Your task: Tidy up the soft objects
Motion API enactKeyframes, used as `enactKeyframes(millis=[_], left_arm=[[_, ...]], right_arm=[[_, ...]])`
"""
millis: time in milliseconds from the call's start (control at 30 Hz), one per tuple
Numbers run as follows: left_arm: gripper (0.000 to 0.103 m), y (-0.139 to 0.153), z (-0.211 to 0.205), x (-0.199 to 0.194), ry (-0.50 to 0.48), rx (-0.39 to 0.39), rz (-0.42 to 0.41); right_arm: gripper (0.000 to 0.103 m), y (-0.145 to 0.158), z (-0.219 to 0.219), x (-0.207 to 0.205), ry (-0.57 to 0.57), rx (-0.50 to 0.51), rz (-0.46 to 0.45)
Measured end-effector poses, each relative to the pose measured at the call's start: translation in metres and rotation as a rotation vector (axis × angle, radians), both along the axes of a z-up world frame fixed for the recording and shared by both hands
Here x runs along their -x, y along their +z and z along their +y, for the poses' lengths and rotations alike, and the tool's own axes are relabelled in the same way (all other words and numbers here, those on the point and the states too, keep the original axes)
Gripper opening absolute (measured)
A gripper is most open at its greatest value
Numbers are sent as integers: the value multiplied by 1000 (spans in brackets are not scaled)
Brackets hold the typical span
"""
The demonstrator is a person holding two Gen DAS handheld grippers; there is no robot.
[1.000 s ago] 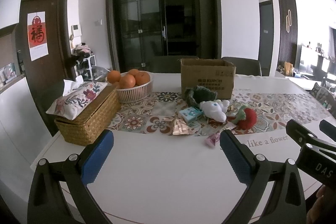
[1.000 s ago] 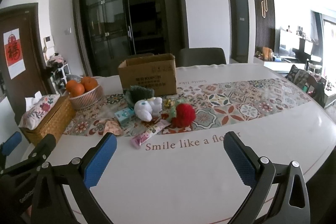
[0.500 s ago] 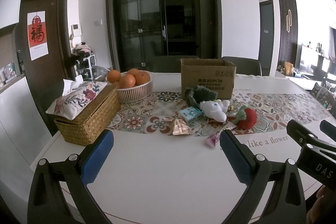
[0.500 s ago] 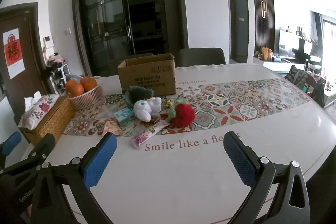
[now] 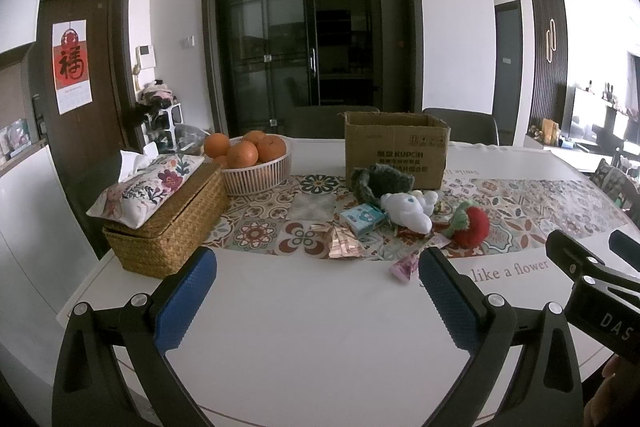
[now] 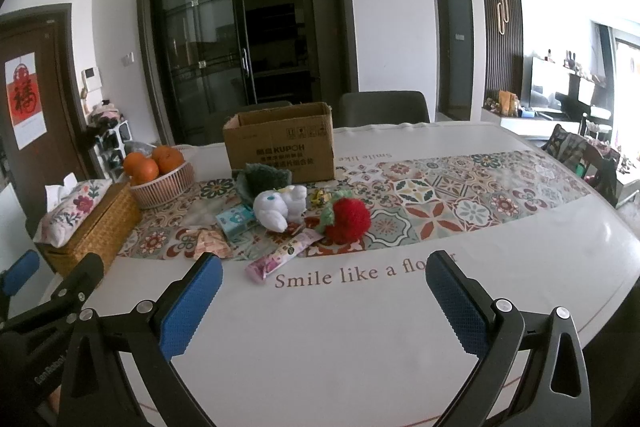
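Tongs on both sides are spread wide with nothing between the pads: my left gripper point(image 5: 318, 283) and my right gripper point(image 6: 324, 285) both hang low over the near white part of the table point(image 6: 340, 339), side by side.

Ahead of my right gripper, just past its left pad, lies a pink snack sachet point(image 6: 282, 255), and beyond that the soft things sit clustered on the patterned runner point(image 6: 432, 199): a red plush strawberry point(image 6: 347, 219), touching or nearly touching a white plush toy point(image 6: 278, 207) to its left, with a dark green fuzzy item point(image 6: 262, 179) behind them. A small teal tissue pack point(image 6: 233, 221) and a crumpled pinkish-gold foil wrapper point(image 6: 210, 243) lie left of the white plush.

Farther ahead, right behind the green piece, an open cardboard box point(image 6: 280, 147) stands upright. From my left gripper, a woven basket point(image 5: 168, 223) sits ahead to the left with a floral tissue pouch point(image 5: 146, 189) lying on its lid, and a white bowl of oranges point(image 5: 252, 163) just beyond it.
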State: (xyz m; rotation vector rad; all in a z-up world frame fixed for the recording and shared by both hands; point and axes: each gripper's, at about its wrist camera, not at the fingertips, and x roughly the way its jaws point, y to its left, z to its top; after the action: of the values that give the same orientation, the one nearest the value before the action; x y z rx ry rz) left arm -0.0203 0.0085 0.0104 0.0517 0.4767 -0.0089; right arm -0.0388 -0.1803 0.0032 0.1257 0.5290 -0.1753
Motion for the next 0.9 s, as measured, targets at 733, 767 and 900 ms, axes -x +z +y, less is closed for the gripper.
enactKeyframes(millis=[733,767,900], left_arm=[[103,-1,0,-1,-1,1,1],[103,-1,0,-1,0,2,1],[103,-1,0,-1,-1,3,2]], right_arm=[[103,-1,0,1,1,-1,6],[103,-1,0,0,0,0,6],[103,-1,0,0,0,-1,7]])
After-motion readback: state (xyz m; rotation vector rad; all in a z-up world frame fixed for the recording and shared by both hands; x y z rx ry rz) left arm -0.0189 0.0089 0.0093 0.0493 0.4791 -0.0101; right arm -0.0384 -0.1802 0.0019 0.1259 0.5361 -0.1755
